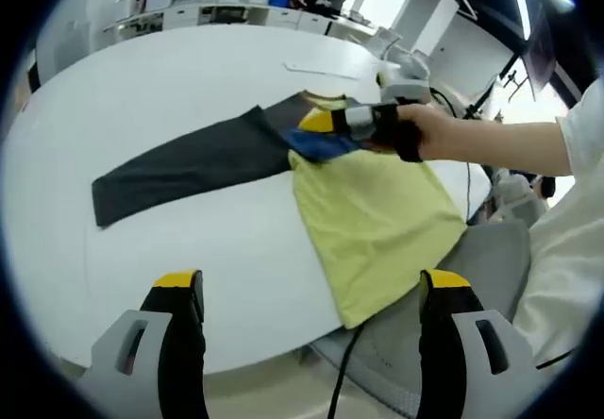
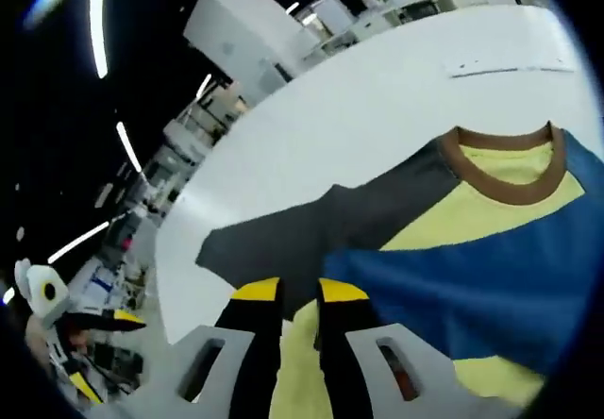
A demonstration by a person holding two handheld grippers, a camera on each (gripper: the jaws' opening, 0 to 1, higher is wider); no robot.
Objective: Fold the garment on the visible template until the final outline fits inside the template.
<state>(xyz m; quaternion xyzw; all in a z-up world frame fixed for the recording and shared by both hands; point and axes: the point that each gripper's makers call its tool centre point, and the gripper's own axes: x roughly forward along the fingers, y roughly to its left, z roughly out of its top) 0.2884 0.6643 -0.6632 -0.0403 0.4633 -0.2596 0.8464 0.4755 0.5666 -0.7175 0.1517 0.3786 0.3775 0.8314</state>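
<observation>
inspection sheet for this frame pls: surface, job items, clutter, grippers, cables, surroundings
Surface: white table, rounded edge.
Job's things: shirt, yellow body, grey sleeve spread flat, blue sleeve folded over the body, brown collar. Hem overhangs the table edge. Template: cannot make one out.
Clutter: a flat white item at the far edge.
Grippers: left gripper open, off the shirt; right gripper shut on blue sleeve.
Cables: dark cable below the table edge.
Surroundings: office desks, grey chair, ceiling strip lights.
</observation>
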